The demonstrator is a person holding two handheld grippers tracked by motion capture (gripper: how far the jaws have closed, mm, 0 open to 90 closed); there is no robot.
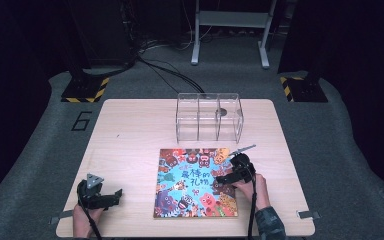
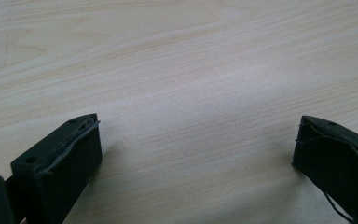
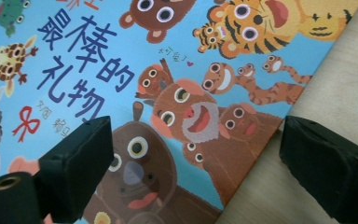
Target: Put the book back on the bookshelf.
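R gripper (image 1: 225, 178) straddles picture book's (image 1: 192, 182) 3 o'clock edge.
Book flat at counter (image 1: 130, 130) front-center; R jaws wide, 1 over cover, 1 over wood. L gripper (image 1: 111, 196) wide, empty, at 9.

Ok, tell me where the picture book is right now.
In the high view the picture book lies flat on the near half of the table, in front of the clear box, its right edge under the right gripper.

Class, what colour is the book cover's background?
Light blue, behind cartoon animals; the book shows best in the right gripper view.
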